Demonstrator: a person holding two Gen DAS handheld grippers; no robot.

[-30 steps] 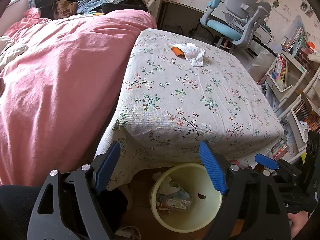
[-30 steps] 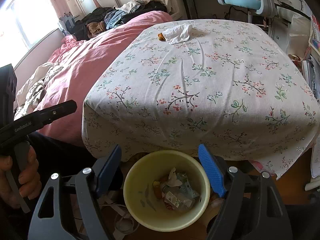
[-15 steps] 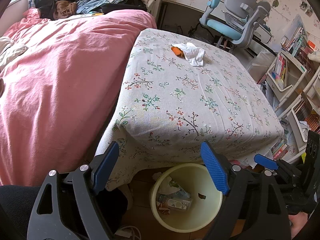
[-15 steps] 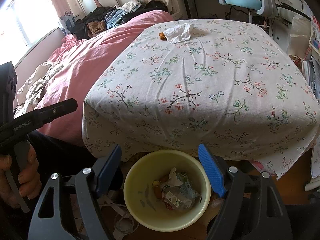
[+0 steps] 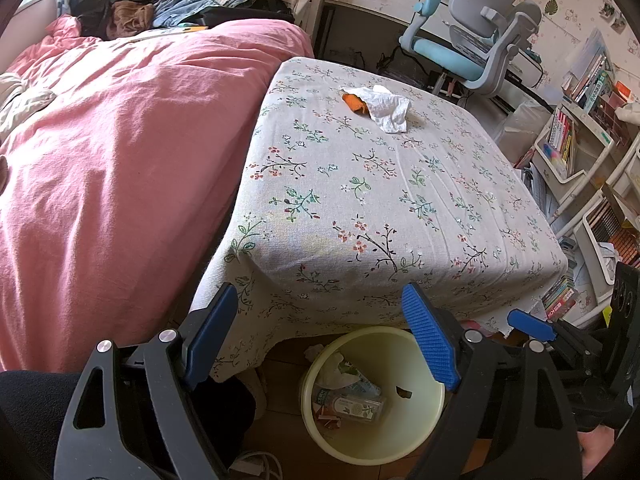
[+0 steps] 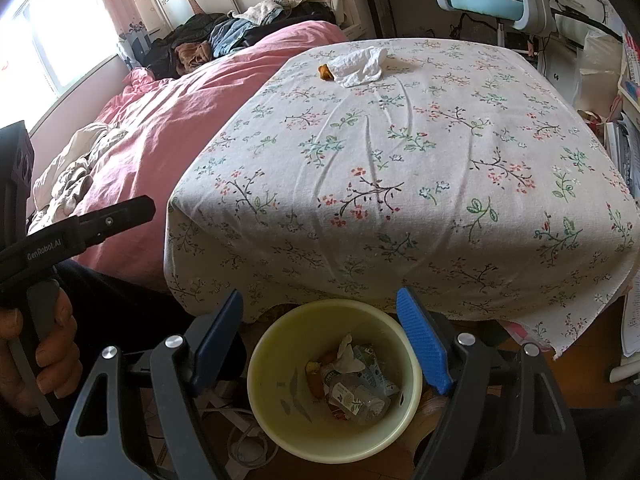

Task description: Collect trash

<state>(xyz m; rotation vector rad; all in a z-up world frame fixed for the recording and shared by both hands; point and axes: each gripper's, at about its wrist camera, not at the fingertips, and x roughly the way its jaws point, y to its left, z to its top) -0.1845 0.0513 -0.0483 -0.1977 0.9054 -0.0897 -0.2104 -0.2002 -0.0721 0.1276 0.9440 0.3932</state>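
Two grippers hang side by side over the near edge of a cloth-covered table; the left gripper stands with its blue pads wide apart and nothing between them, and the right gripper is likewise spread and empty. Directly ahead of both, the floral tablecloth drapes over the table's front edge and hangs between the fingertips and the tabletop; its hem partly overlaps the far rim of the bin below. Beyond the left gripper's left finger lies a bed under a pink duvet, touching or just beside the table's side, with a heap of clothes at its far end; ahead and to the right of the table stands a grey and blue desk chair, and further right are shelves of books. A hand grips the left tool's handle at the left of the right wrist view. The trash still to be gathered sits far ahead at the table's back edge: a crumpled white tissue touching an orange scrap. Beneath the fingertips, on the floor, stands a pale yellow bin; inside it lie a clear plastic bottle, a crumpled tissue and some printed wrappers, piled toward one side.
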